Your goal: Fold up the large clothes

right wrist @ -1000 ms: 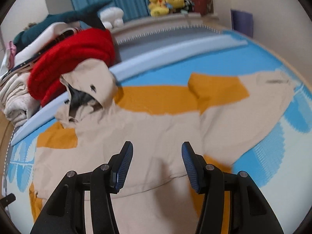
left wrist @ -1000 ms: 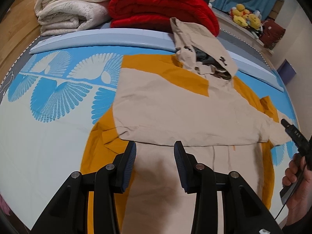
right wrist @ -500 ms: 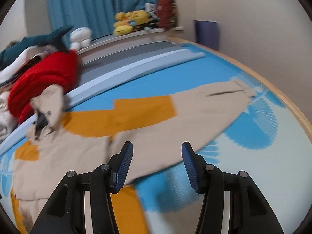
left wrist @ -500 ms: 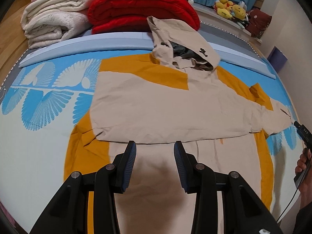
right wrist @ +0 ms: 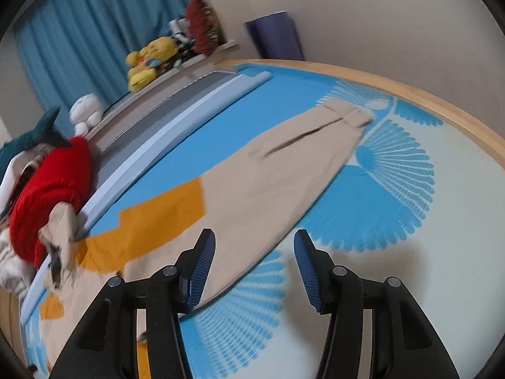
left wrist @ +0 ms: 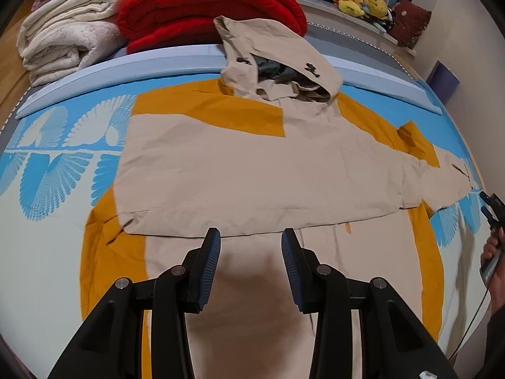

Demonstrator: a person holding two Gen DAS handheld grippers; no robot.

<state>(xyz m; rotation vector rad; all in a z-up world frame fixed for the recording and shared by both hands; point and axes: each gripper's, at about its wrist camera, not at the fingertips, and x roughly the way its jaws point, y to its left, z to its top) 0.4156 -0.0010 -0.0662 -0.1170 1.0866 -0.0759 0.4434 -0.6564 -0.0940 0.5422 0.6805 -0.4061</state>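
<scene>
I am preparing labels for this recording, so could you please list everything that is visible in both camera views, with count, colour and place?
jacket: one, beige with orange panels, spread flat on the bed, one sleeve folded across the body
hood: one, beige, at the jacket's far end, against the red blanket
right sleeve: one, beige, stretched out over the bed cover
bed cover: one, blue and pale with fan pattern
red blanket: one, folded, at the bed's far end
cream blankets: folded stack, left of the red one
plush toys: several, yellow, on the ledge by the blue curtain
left gripper: black, blue pads, open, above the jacket
right gripper: black, blue pads, open, beside the sleeve
</scene>
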